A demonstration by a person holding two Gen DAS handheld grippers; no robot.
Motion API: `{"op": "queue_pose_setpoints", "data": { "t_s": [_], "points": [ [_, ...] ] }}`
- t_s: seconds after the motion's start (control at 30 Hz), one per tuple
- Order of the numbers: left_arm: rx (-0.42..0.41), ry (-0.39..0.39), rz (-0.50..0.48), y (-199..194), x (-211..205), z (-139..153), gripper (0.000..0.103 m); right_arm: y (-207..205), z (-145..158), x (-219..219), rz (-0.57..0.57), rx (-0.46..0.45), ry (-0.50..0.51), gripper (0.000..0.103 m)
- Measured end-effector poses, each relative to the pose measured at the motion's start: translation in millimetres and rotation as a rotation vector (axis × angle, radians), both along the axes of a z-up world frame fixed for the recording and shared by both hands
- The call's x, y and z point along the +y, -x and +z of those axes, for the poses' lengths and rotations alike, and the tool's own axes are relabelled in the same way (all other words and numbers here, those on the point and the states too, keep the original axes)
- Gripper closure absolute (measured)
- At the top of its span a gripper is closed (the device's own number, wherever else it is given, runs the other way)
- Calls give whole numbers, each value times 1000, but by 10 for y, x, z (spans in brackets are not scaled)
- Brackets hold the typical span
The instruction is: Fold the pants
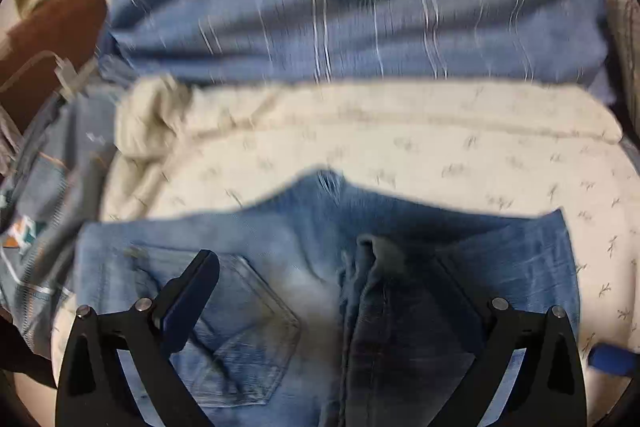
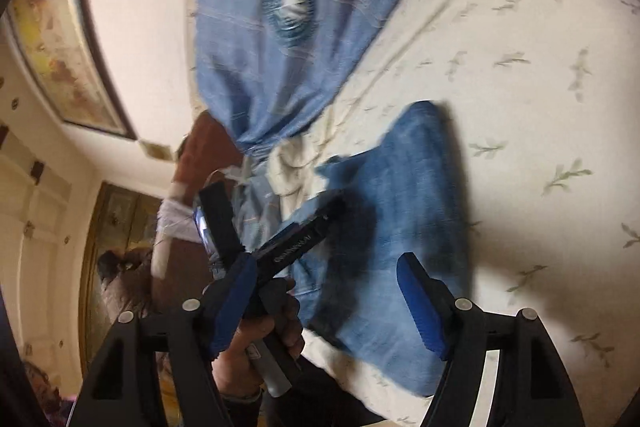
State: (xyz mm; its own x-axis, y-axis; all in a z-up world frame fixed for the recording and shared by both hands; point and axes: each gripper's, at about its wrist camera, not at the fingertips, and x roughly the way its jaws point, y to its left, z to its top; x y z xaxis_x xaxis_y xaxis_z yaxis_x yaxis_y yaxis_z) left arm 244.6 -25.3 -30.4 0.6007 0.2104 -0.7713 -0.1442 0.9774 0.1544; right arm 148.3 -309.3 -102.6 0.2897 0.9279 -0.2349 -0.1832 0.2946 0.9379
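Hovering wide open, the left claw (image 1: 320, 291) straddles the faded blue denim pants (image 1: 280, 287) folded on the cream leaf-print bed sheet (image 1: 440, 155); right claw (image 2: 324, 303) gapes empty too. A careless pinch catches one layer, dragging the fold apart.

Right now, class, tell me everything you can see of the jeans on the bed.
The jeans are faded light-blue denim, lying folded on the cream leaf-print bedsheet. A stitched back pocket faces up, and a darker fold of denim runs down the middle. The left tool hangs open over them; whether it touches is unclear. The right tool is open above them.
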Motion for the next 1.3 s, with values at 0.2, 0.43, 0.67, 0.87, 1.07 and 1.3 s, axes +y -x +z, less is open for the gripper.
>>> {"op": "queue_pose_setpoints", "data": {
  "t_s": [0.2,0.43,0.67,0.87,1.07,1.3],
  "points": [
    [172,65,107,-183,237,-405,1,15,-272,418,163,99,152,27],
    [104,-77,97,-144,257,-240,1,129,-151,507,211,11,161,26],
    [51,92,128,160,479,4,1,113,-221,523,219,19,212,27],
    [-33,138,-7,821,203,54,1,169,-18,143,87,-90,133,26],
    [51,-28,-75,829,-3,-502,0,34,-100,-249,-128,-34,179,26],
    [15,10,-94,859,47,-533,0,-463,-55,18,-152,6,357,26]
  ]
}}
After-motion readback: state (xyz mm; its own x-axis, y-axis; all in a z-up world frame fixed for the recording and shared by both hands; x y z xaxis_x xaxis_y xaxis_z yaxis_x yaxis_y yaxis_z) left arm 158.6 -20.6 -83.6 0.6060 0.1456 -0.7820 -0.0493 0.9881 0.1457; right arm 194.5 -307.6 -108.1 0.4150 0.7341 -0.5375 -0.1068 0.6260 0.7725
